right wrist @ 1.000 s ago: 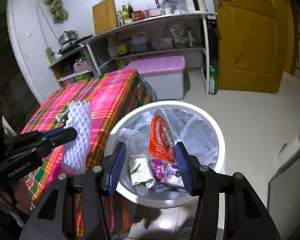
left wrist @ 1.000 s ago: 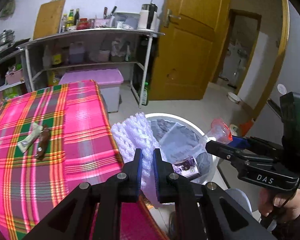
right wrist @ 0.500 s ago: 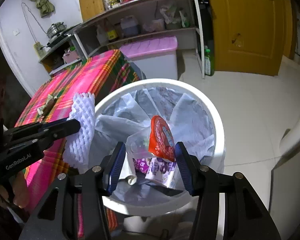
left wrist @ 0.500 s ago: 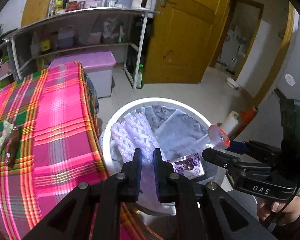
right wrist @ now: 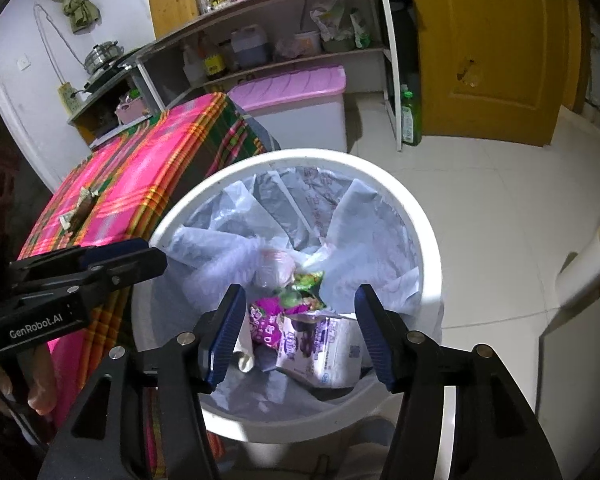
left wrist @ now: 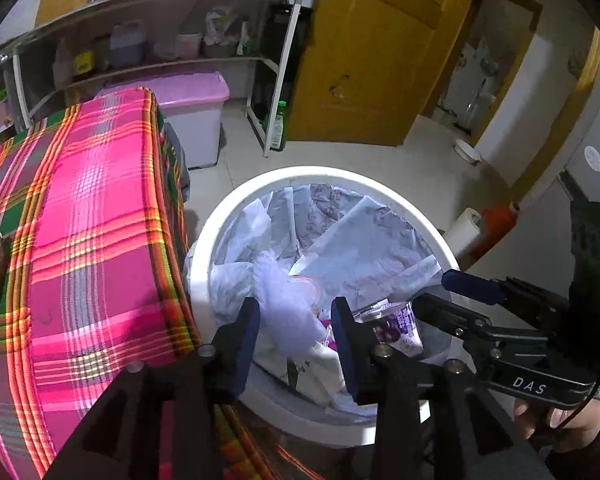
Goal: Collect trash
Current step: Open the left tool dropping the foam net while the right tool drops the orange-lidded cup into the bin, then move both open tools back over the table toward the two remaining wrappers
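Both my claws hang right over the white trash bin (right wrist: 420,216), the landmark here. My left gripper (left wrist: 296,330) is spread wide with nothing held. A blurry white foam net (left wrist: 284,300) shows between its fingers, inside the bin. My right gripper (right wrist: 300,332) is spread wide and empty too. A clear cup (right wrist: 274,266) and wrappers lie at the bin's bottom. I think this drop is done. Next I must go to the pink table (right wrist: 140,176) beside the bin, where a small wrapper (right wrist: 78,210) waits.
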